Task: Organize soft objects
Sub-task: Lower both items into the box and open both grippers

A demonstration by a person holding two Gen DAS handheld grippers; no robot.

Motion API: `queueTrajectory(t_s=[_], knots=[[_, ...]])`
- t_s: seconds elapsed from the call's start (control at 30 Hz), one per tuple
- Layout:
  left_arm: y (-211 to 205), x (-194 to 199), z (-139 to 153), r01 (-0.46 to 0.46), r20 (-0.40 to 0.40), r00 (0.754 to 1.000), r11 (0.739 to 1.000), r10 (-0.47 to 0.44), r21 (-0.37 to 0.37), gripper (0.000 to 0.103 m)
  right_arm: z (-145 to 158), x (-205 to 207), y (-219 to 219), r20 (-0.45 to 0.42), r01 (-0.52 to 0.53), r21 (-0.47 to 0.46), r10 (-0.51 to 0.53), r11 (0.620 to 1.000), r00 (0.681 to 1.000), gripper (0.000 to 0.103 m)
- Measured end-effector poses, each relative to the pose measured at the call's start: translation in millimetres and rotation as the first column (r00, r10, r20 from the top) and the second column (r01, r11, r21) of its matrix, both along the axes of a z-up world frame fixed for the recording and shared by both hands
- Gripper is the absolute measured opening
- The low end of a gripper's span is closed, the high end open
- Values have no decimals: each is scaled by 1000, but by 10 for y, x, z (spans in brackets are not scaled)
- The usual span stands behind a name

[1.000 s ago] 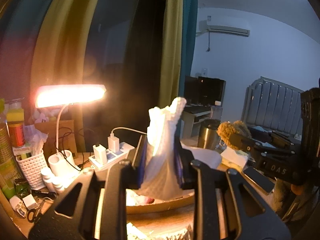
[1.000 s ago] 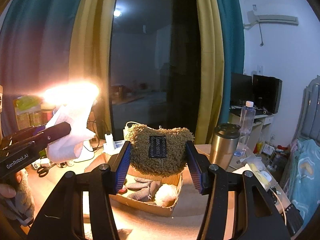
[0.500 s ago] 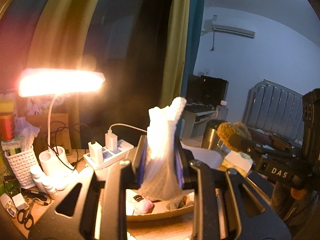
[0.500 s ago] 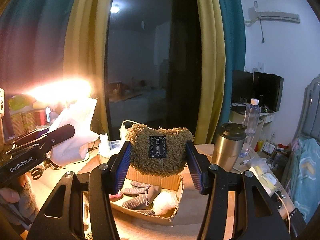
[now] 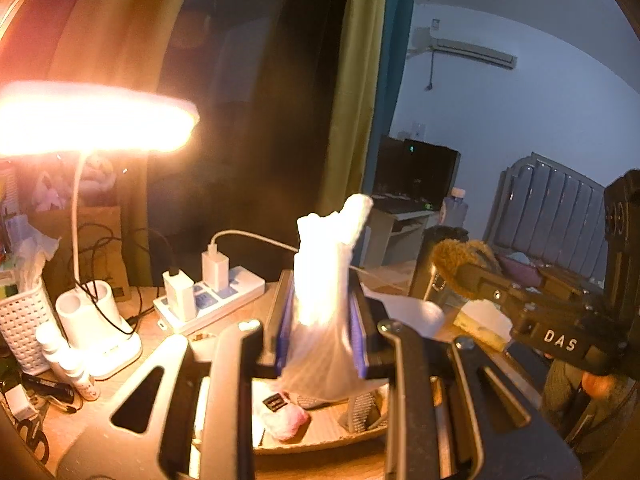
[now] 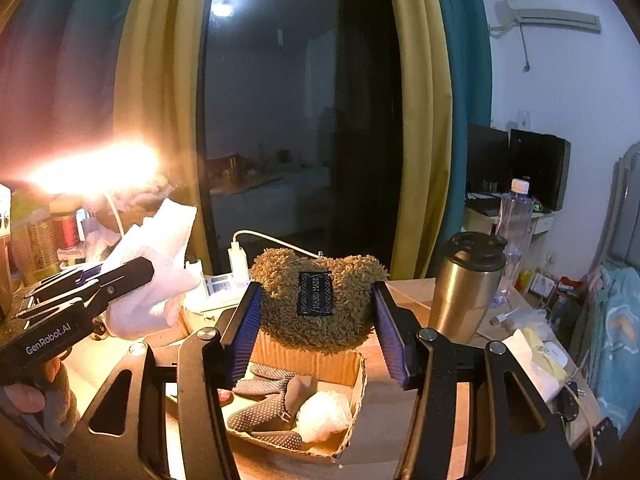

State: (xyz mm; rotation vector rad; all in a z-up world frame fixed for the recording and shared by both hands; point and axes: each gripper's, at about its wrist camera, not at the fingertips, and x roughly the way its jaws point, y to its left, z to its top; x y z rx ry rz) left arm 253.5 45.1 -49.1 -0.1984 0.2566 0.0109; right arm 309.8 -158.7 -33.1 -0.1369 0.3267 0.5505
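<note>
My left gripper [image 5: 322,320] is shut on a white sock [image 5: 324,304] that stands up between its blue pads, above the cardboard box [image 5: 320,440]. It also shows at the left of the right wrist view [image 6: 132,276], with the sock [image 6: 156,276]. My right gripper [image 6: 316,316] is shut on a brown fuzzy pouch [image 6: 320,300] with a black label, held above the box [image 6: 356,380]. The box holds dotted grey socks [image 6: 264,412] and a white fluffy ball [image 6: 324,416]. A pink soft item [image 5: 286,420] lies in it too.
A lit desk lamp [image 5: 92,120] glares at the left, with a white power strip [image 5: 212,292] and chargers behind the box. A white basket [image 5: 22,312] and small bottles stand far left. A steel tumbler [image 6: 464,280] and water bottle [image 6: 514,220] stand to the right.
Both grippers have lowered and moved slightly forward over the box, still holding their items. The lamp has risen in the left view.
</note>
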Motion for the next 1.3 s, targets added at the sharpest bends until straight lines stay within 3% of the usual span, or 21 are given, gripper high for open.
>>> queueTrajectory(t_s=[0.63, 1.3], knots=[[23, 501, -500, 2, -142, 990, 1000, -5, -24, 25, -417, 435, 143, -105, -18, -17, 16, 1000, 994, 57], [-74, 779, -847, 43, -314, 948, 998, -53, -40, 27, -841, 647, 284, -206, -32, -74, 16, 997, 978, 58]])
